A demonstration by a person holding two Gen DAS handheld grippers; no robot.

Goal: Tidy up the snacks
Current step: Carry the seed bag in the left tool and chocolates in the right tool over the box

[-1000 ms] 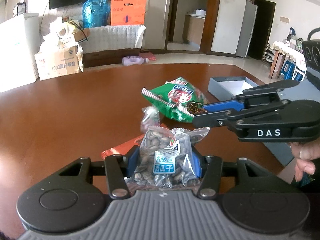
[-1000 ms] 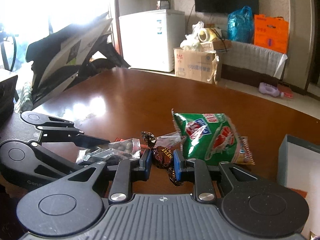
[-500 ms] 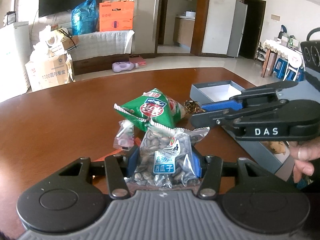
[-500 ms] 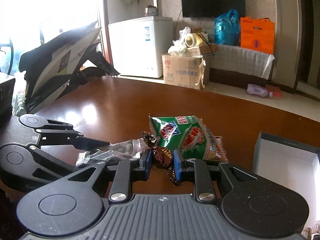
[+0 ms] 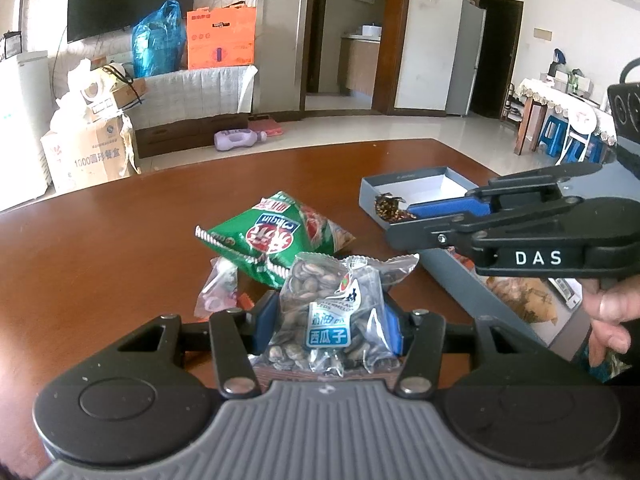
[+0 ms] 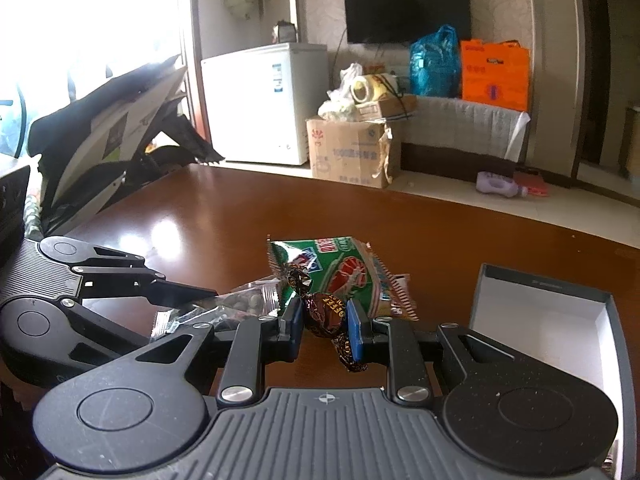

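My left gripper [image 5: 328, 320] is shut on a clear packet of watermelon seeds [image 5: 332, 312] and holds it above the brown table [image 5: 120, 248]. My right gripper [image 6: 325, 316] is shut on a brown wrapped candy [image 6: 325, 312]; in the left wrist view the candy [image 5: 389, 207] hangs at the near rim of the grey box [image 5: 404, 184]. A green snack bag [image 5: 276, 236] lies on the table between the grippers and also shows in the right wrist view [image 6: 344, 272]. The grey box with its white inside shows at right [image 6: 544, 308].
A small clear packet [image 5: 218, 290] and a red wrapper lie by the green bag. The box holds other snacks [image 5: 520, 296] near its front end. A cardboard box [image 6: 352, 152], a white freezer [image 6: 264, 104] and a bench stand beyond the table.
Both grippers have swung to the right with their loads. The candy has moved from over the green bag to the rim of the grey box.
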